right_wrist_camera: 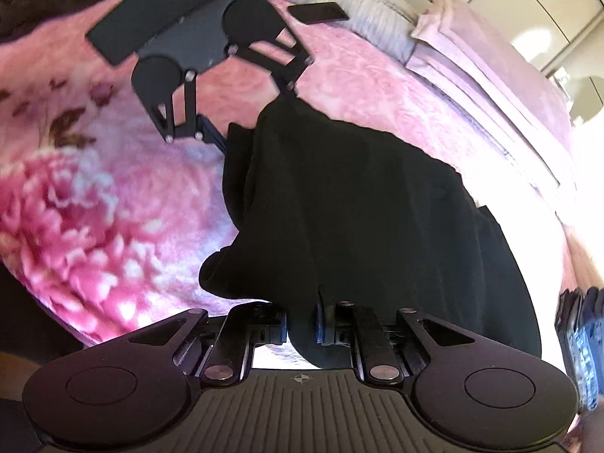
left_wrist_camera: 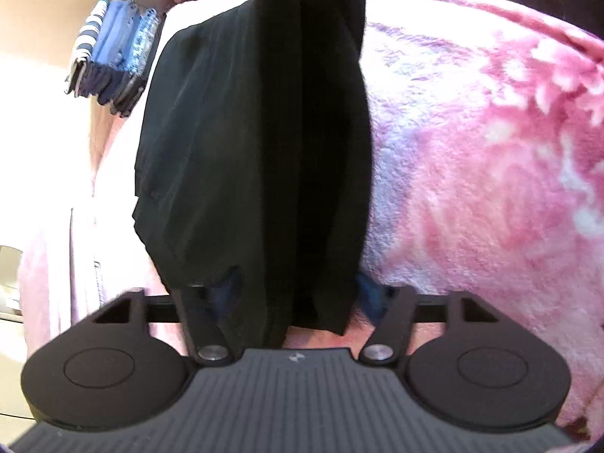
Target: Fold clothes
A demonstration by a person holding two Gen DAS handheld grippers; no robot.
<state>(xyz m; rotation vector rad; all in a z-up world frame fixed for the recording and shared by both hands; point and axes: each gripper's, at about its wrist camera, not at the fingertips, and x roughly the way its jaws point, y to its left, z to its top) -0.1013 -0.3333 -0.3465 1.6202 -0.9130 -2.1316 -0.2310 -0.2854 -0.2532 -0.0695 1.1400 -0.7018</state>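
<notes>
A black garment [left_wrist_camera: 234, 143] hangs stretched between both grippers over a pink flowered blanket [left_wrist_camera: 472, 158]. In the left wrist view a folded strip of it runs up the middle from my left gripper [left_wrist_camera: 298, 287], which is shut on its edge. In the right wrist view my right gripper [right_wrist_camera: 302, 324] is shut on the near edge of the black garment [right_wrist_camera: 358, 204]. The left gripper [right_wrist_camera: 245, 128] shows at the far end there, holding the other edge. The fingertips of both are hidden by cloth.
The pink flowered blanket [right_wrist_camera: 75, 204] covers the bed. A stack of folded blue and striped clothes [left_wrist_camera: 113, 53] lies at the bed's far left edge. A dark flat phone [right_wrist_camera: 317, 12] lies near grey and pink pillows [right_wrist_camera: 472, 60].
</notes>
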